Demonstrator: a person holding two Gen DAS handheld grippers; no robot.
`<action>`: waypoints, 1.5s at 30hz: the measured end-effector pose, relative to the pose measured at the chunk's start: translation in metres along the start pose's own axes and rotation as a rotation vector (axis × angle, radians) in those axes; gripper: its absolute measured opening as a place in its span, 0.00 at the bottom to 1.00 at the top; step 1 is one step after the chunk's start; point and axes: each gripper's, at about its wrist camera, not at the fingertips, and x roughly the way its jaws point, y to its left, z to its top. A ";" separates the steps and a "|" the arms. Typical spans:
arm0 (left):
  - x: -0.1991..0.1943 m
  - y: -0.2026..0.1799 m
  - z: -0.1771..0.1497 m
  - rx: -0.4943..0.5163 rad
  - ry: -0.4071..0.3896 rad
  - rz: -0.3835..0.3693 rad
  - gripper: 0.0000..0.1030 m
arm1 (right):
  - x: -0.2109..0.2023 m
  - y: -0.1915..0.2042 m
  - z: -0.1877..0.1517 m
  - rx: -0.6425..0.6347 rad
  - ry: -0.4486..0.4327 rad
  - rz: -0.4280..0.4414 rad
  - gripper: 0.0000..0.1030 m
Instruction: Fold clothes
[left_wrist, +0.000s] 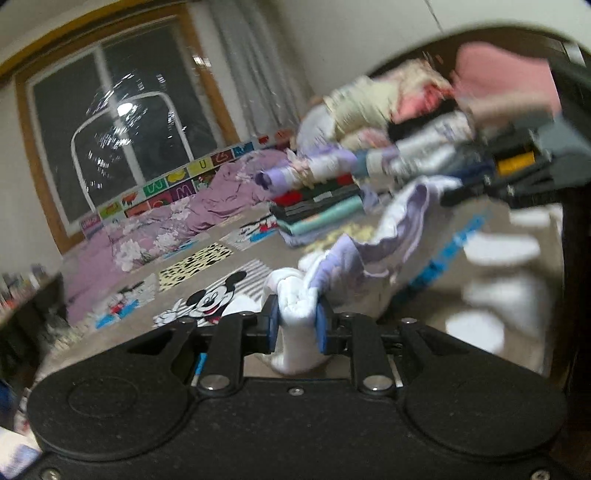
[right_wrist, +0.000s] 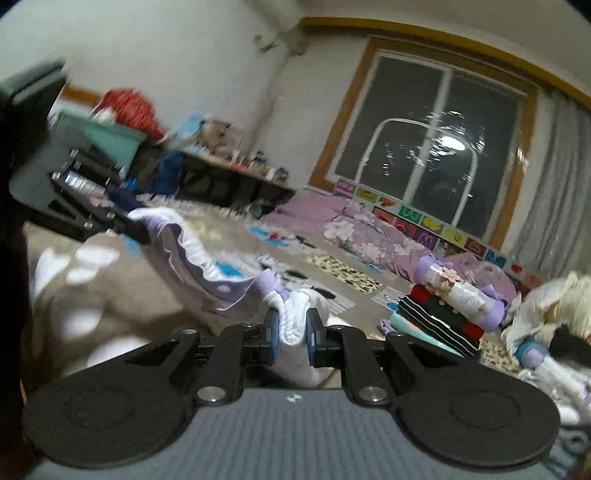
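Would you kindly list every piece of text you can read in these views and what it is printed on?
"U": yellow panel of the alphabet border below the window.
"M": purple panel of that border, also seen in the right wrist view.
Other panels: too blurred to read.
Grippers and clothes: no legible text.

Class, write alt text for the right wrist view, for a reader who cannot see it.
The right gripper pinches a white and lilac garment, which stretches left to the left gripper holding its other end. Behind, a stack of folded clothes sits on a patterned play mat, with a purple quilt below a dark window.
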 end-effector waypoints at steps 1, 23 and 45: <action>0.005 0.006 0.002 -0.032 -0.007 -0.009 0.18 | 0.004 -0.007 0.001 0.030 -0.007 0.003 0.17; 0.149 0.134 -0.017 -0.680 -0.078 -0.223 0.18 | 0.191 -0.146 -0.030 0.692 0.025 0.225 0.15; 0.237 0.178 -0.054 -0.853 0.069 -0.221 0.18 | 0.287 -0.183 -0.101 1.095 0.114 0.266 0.14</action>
